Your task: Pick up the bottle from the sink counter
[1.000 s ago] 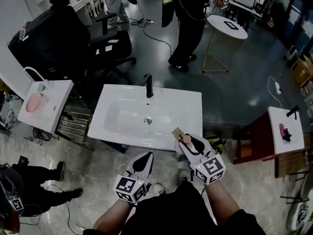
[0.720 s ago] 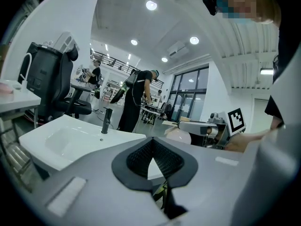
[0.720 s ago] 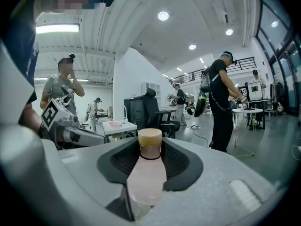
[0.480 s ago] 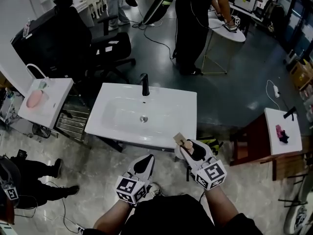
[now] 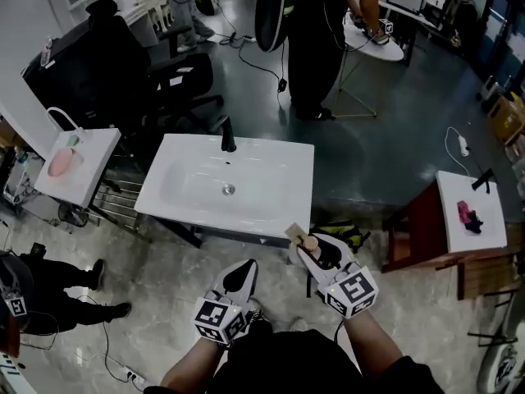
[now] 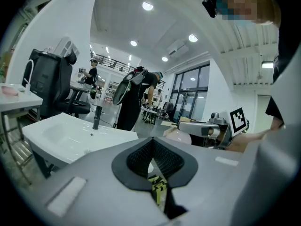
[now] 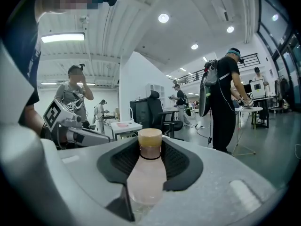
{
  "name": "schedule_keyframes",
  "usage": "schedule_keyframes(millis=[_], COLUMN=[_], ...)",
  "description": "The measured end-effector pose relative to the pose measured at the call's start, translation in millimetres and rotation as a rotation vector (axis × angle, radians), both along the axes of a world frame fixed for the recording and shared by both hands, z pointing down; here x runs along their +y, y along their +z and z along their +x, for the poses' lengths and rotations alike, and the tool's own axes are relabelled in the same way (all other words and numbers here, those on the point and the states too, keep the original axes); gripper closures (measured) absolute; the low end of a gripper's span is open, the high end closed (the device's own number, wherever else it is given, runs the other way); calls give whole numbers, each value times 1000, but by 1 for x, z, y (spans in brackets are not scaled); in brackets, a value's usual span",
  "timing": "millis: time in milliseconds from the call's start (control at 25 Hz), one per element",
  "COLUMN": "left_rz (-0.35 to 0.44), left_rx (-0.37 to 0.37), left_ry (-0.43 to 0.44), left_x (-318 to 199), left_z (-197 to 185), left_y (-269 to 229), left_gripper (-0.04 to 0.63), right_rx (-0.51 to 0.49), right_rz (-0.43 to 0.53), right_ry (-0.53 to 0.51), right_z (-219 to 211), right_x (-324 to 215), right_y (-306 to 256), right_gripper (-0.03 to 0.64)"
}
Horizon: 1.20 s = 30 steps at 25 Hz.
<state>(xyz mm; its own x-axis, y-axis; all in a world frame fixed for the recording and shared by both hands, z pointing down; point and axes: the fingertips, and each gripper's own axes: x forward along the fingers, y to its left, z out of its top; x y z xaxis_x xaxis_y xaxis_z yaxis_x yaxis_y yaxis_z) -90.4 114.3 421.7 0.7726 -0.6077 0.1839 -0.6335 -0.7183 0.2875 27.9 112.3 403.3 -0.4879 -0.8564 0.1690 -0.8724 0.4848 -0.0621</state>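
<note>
Head view: from above, steeply down, sink (image 5: 271,171) ahead at 11 o'clock. Left gripper view: low, close along jaws, sink (image 6: 61,135) at 9 o'clock. Right gripper view: likewise low; standing person (image 7: 221,102) at 3 o'clock, apparently shared.

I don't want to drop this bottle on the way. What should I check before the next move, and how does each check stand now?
1. Right gripper shut on the bottle: ok, the bottle sits between the jaws.
2. Cap on: ok.
3. Bottle off the sink counter: ok, held in front of its near right corner.
4. How firmly the jaws bite: cannot tell.
5. Left gripper free to help: ok, shut on nothing.
6. Standing person out of the way: ok, beyond the counter.
</note>
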Motion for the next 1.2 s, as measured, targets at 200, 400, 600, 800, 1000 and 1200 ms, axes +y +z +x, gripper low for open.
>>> schedule_keyframes(millis=[200, 400, 600, 800, 1000, 1200], left_rz=[1, 13, 4, 16, 14, 21], left_rx=[-19, -10, -4, -26, -32, -38], left_ry=[-7, -9, -23, -30, -50, -63], left_x=[28, 50, 69, 85, 99, 111], left_z=[18, 27, 32, 33, 31, 32], left_y=[-3, 1, 0, 5, 7, 12], left_gripper=[592, 592, 592, 592, 592, 592], right_rx=[5, -2, -5, -1, -12, -11], right_rz=[-7, 0, -5, -9, -13, -14], right_ry=[-15, -29, -40, -54, -70, -83], right_z=[16, 25, 29, 30, 29, 31], right_x=[26, 47, 65, 81, 94, 105], right_y=[-1, 2, 4, 8, 12, 15], right_gripper=[477, 477, 477, 477, 477, 477])
